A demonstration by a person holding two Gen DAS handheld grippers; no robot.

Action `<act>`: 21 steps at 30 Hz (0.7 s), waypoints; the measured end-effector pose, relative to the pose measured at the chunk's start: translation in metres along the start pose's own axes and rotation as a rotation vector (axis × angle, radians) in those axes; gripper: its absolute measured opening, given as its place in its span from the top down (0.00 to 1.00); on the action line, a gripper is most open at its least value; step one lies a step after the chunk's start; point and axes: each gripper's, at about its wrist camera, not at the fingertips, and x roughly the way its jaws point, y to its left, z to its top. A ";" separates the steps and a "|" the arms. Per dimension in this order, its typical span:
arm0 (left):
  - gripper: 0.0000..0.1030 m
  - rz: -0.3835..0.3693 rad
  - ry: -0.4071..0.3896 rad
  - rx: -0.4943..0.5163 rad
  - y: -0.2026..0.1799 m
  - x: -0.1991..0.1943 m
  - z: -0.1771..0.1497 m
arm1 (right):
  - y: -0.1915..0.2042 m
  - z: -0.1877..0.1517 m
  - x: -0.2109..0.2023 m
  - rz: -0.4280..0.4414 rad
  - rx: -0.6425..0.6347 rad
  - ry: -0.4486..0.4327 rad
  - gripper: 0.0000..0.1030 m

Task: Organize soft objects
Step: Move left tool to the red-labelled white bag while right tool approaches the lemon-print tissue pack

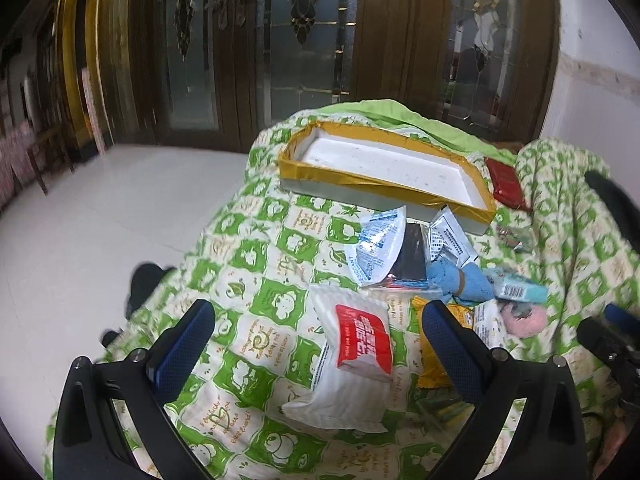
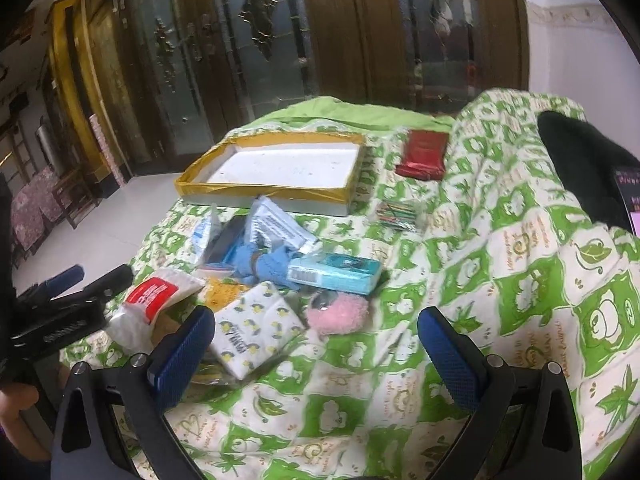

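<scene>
A pile of soft items lies on a green-and-white quilt (image 1: 256,280). My left gripper (image 1: 316,340) is open, its jaws astride a white tissue pack with a red label (image 1: 352,356), not touching it. My right gripper (image 2: 316,344) is open and empty, just in front of a lemon-print tissue pack (image 2: 256,328) and a pink fluffy puff (image 2: 340,312). A blue cloth bundle (image 2: 268,264), a teal box (image 2: 336,272) and white sachets (image 1: 376,248) lie behind. An empty white foam tray with gold tape (image 1: 380,164) sits at the back; it also shows in the right wrist view (image 2: 280,168).
A red packet (image 2: 422,152) lies right of the tray, with a small bundle of coloured sticks (image 2: 398,214) nearer. A yellow packet (image 1: 432,356) lies by my left gripper's right finger. White floor (image 1: 100,220) drops off to the left. Wooden glass-panelled doors (image 2: 260,40) stand behind.
</scene>
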 end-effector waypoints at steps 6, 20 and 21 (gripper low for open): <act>0.00 -0.029 0.025 0.007 -0.003 0.002 -0.001 | -0.008 0.002 0.003 0.007 0.026 0.011 0.01; 0.50 0.007 0.111 0.211 -0.041 0.025 -0.019 | -0.005 -0.001 0.012 0.012 0.009 0.051 0.01; 0.58 0.003 0.126 0.211 -0.041 0.029 -0.019 | -0.004 -0.001 0.013 0.010 0.007 0.054 0.01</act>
